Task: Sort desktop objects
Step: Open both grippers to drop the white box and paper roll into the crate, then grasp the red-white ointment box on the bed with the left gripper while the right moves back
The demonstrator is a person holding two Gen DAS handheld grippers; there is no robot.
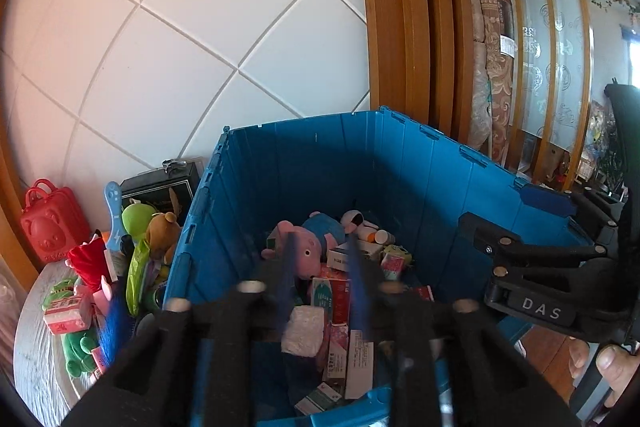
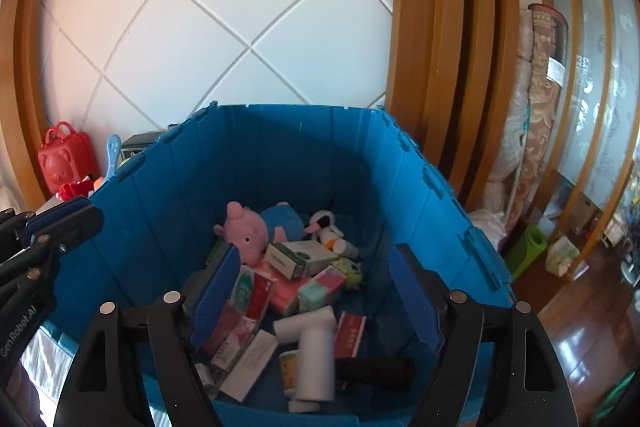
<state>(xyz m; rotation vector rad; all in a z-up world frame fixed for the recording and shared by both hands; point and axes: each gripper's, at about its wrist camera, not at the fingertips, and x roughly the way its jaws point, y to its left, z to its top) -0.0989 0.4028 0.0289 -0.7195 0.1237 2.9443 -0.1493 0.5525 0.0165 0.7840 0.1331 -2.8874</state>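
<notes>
The blue crate [image 1: 320, 163] is seen under the left gripper [image 1: 322, 279], whose blurred fingers stand apart, empty, hiding boxes below. In the right view, the right gripper [image 2: 316, 291] is held wide, empty, inside the crate's rim.

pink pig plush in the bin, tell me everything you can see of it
The pig plush is soft pink fabric with a long snout, small dark eyes and a blue body. It lies on its side at the back of the blue bin, head toward the left wall, resting on boxes. A white-and-black plush lies just right of it. Neither gripper touches it.
</notes>
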